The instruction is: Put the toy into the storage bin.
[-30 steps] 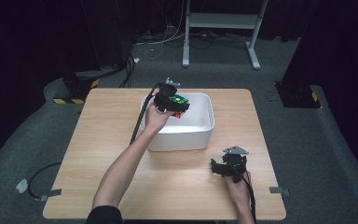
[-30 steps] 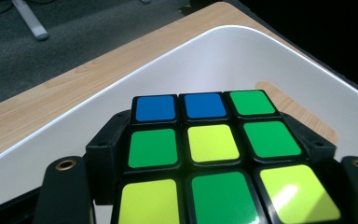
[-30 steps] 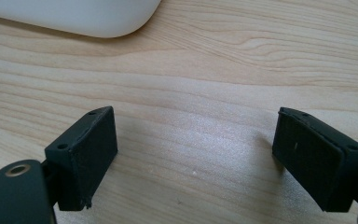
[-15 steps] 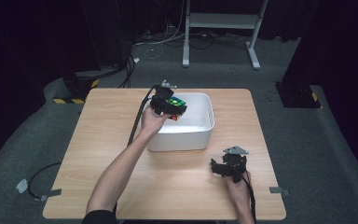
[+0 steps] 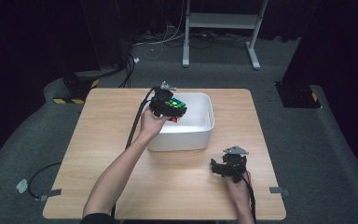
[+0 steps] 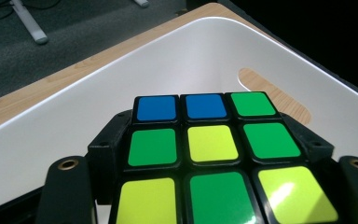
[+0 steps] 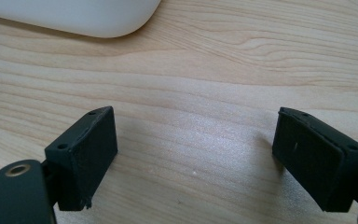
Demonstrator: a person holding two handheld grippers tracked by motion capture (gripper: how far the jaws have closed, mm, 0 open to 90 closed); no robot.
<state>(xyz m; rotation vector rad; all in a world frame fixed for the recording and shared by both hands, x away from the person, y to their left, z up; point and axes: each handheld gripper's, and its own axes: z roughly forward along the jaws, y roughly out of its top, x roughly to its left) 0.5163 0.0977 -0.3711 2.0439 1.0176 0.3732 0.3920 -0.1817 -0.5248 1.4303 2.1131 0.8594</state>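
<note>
- Against the frame a second earlier, the left tongs (image 5: 171,108) with the puzzle cube (image 5: 175,104) are seen shifted slightly toward 9 o'clock, closer to the left wall of the white tub (image 5: 200,133); the shift is small.
- The right tongs (image 5: 220,168) are unchanged from the earlier frames, resting on the wooden surface (image 5: 102,130) at about 5 o'clock from the tub.
- Left tongs are clamped on the cube (image 6: 205,154), a pad pressed on each side; cube is held above the tub's interior (image 6: 205,56), near its 9 o'clock wall.
- Right tongs (image 7: 196,158) are spread wide with nothing between them, bare surface (image 7: 205,70) seen through the gap.
- In the left gripper view the cube's bottom row is cut off by the frame edge; only its top face can be read: blue, green, yellow-green stickers.
- The cube's underside and the tub floor beneath it are hidden.
- In the high view, the left pads are mostly covered by the hand and the cube; sticker detail is too small there.
- Tub corner (image 7: 84,18) is cut off at 11 o'clock in the right gripper view.
</note>
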